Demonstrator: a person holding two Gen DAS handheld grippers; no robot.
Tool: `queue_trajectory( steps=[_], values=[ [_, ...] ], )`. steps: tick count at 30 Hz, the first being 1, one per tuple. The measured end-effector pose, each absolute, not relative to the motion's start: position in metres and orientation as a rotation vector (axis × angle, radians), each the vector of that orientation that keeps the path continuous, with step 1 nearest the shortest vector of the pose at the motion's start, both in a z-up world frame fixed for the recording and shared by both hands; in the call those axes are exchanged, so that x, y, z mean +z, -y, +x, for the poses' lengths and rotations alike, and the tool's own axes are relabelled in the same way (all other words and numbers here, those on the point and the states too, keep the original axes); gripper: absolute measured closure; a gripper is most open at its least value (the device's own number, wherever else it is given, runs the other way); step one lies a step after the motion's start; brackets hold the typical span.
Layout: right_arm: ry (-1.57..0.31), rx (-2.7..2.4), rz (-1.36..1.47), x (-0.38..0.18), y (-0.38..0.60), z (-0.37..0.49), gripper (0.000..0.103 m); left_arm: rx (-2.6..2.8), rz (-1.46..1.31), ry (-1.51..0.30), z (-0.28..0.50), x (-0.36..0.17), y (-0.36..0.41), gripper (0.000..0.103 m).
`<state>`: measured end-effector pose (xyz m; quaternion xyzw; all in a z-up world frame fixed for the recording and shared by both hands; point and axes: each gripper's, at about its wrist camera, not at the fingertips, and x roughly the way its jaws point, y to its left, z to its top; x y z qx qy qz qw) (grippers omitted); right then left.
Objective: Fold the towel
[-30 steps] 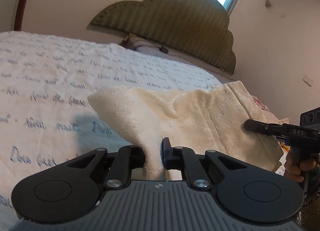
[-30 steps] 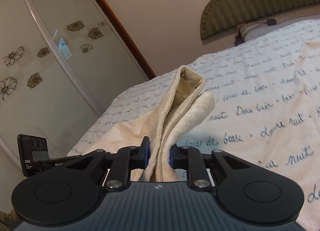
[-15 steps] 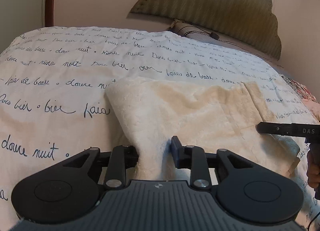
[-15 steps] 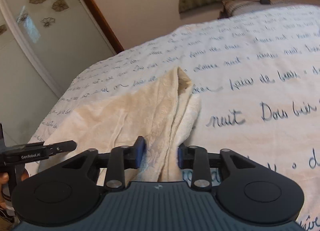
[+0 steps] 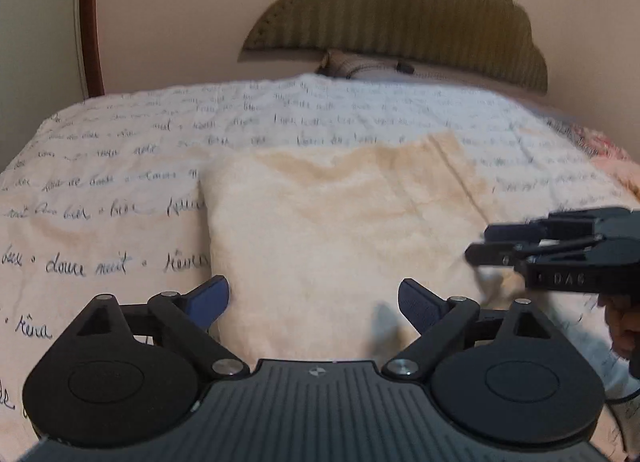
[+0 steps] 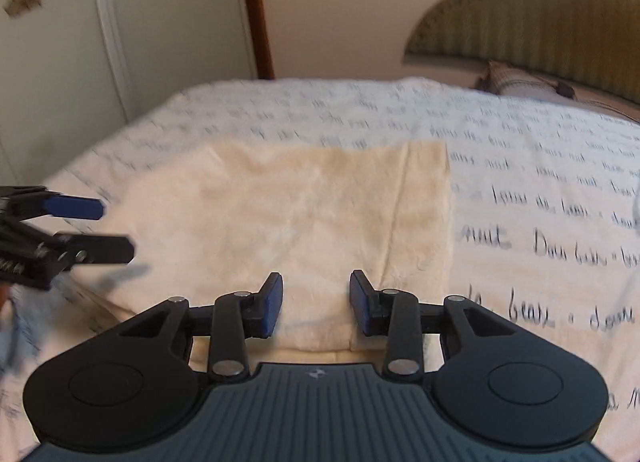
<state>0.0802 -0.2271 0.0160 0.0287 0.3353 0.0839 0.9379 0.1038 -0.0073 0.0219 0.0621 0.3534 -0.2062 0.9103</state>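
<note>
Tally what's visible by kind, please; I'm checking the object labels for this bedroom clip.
Towel, cream, lying flat on the bed: 1
Grippers, left gripper and right gripper, both open over the towel: 2
Bedspread, white with script lettering: 1
Headboard, olive green: 1
Pillow: 1
Total: 6

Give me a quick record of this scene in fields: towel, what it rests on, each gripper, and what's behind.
towel: cream towel, lying flat, looks folded, layered edge nearest the camera
surface: bed cover printed with handwriting
left gripper: open, jaws have just been opening, over the towel's near edge, pads off the cloth
right gripper: open, towel below, not pinched
background: padded headboard, pillow, wardrobe door
</note>
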Motion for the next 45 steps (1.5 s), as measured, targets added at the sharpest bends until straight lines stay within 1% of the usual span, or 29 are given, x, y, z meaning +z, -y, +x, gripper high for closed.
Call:
queue_trajectory(
  steps=[1, 2, 3, 4, 5, 7, 10, 12, 17, 22, 25, 27, 28, 29, 33, 35, 45],
  values=[
    [-0.684, 0.155, 0.061, 0.012, 0.228, 0.078, 0.068, -0.395, 0.147, -0.748, 0.106, 0.013, 0.008, 0.009],
    [-0.682, 0.139, 0.083, 0.014, 0.228, 0.076, 0.068, -0.378, 0.132, -0.766, 0.109, 0.008, 0.005, 0.012],
    [-0.676, 0.117, 0.098, 0.019, 0.226, 0.071, 0.068, -0.375, 0.070, -0.791, 0.112, 0.005, -0.003, 0.014],
    [-0.657, 0.111, 0.098, 0.026, 0.221, 0.065, 0.065, -0.373, 0.005, -0.808, 0.112, 0.006, -0.011, 0.013],
    [-0.635, 0.133, 0.098, 0.030, 0.215, 0.057, 0.065, -0.366, -0.038, -0.814, 0.112, 0.008, -0.015, 0.018],
    [-0.637, 0.179, 0.100, 0.032, 0.205, 0.049, 0.065, -0.336, -0.039, -0.799, 0.107, 0.010, -0.016, 0.016],
    [-0.682, 0.153, 0.052, 0.014, 0.195, 0.054, 0.066, -0.302, -0.006, -0.784, 0.099, 0.011, -0.011, 0.015],
    [-0.681, 0.136, 0.085, 0.007, 0.199, 0.054, 0.066, -0.296, -0.005, -0.781, 0.096, 0.013, -0.007, 0.015],
    [-0.636, 0.111, 0.119, 0.023, 0.191, 0.036, 0.065, -0.251, 0.040, -0.747, 0.087, 0.017, 0.000, 0.013],
    [-0.670, 0.098, 0.129, 0.006, 0.188, 0.036, 0.065, -0.236, 0.064, -0.740, 0.078, 0.019, 0.008, 0.010],
    [-0.669, 0.079, 0.145, 0.007, 0.186, 0.035, 0.064, -0.224, 0.081, -0.737, 0.074, 0.020, 0.010, 0.009],
    [-0.675, 0.071, 0.174, 0.012, 0.185, 0.032, 0.053, -0.220, 0.097, -0.731, 0.069, 0.021, 0.013, 0.009],
    [-0.677, 0.068, 0.197, 0.013, 0.186, 0.029, 0.043, -0.226, 0.101, -0.730, 0.067, 0.022, 0.014, 0.009],
    [-0.676, 0.061, 0.211, 0.015, 0.186, 0.025, 0.039, -0.230, 0.104, -0.730, 0.065, 0.022, 0.015, 0.010],
    [-0.681, 0.022, 0.205, 0.018, 0.183, 0.010, 0.036, -0.233, 0.110, -0.740, 0.057, 0.021, 0.018, 0.010],
    [-0.685, 0.008, 0.213, 0.020, 0.183, 0.002, 0.031, -0.235, 0.113, -0.744, 0.052, 0.020, 0.019, 0.010],
    [-0.665, -0.013, 0.171, 0.022, 0.174, -0.022, 0.028, -0.211, 0.081, -0.765, 0.032, 0.014, 0.014, 0.010]
  ],
)
